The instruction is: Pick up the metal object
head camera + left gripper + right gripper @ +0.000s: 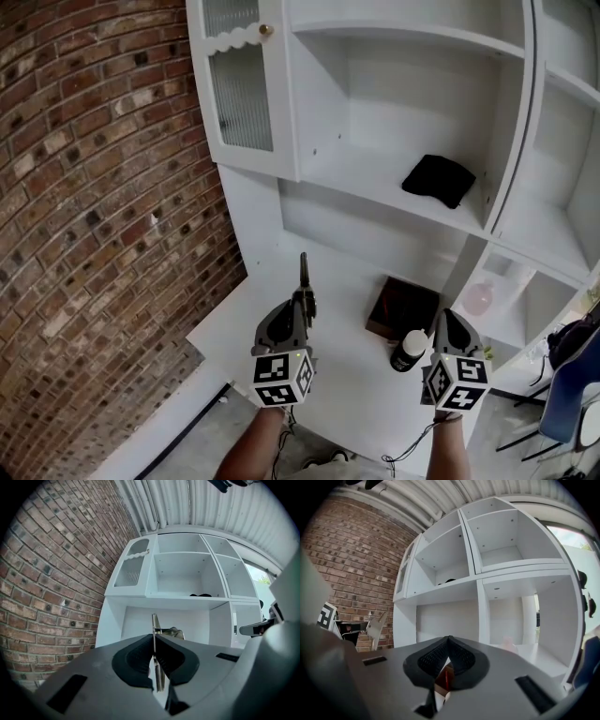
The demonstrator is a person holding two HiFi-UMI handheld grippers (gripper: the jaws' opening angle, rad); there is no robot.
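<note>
We saw the left gripper (304, 302) closed tight on the metal object (304, 273), a thin flat strip standing on edge between its pads. In the left gripper view the strip (154, 623) ran up between the dark pads (136, 658) and stuck out past their tips, with a second shiny part branching off to its right. We could not tell what that part was. In the head view the object was lifted clear of the desk (361, 380), pointing towards the back panel under the shelf (375, 187).

The right gripper (449, 321) hung over the desk's right side, well apart from the left one. In its own view the jaws met at the tips (448, 640) and held nothing. Through the small gap below the tips we saw only a bit of brown and red lying behind.

A bottle (409, 352), black with a white cap, stood just beside the right gripper's nose, on its left. Behind the bottle a dark brown box (404, 307) lay flat on the desk. A black cloth (439, 179) sat on the shelf above, near the upright divider. In the low cubby to the right a pale pink thing (478, 298) stood, too blurred for us to name.

A brick wall (94, 187) filled the left side, and a blue chair (567, 394) showed at the right edge.
</note>
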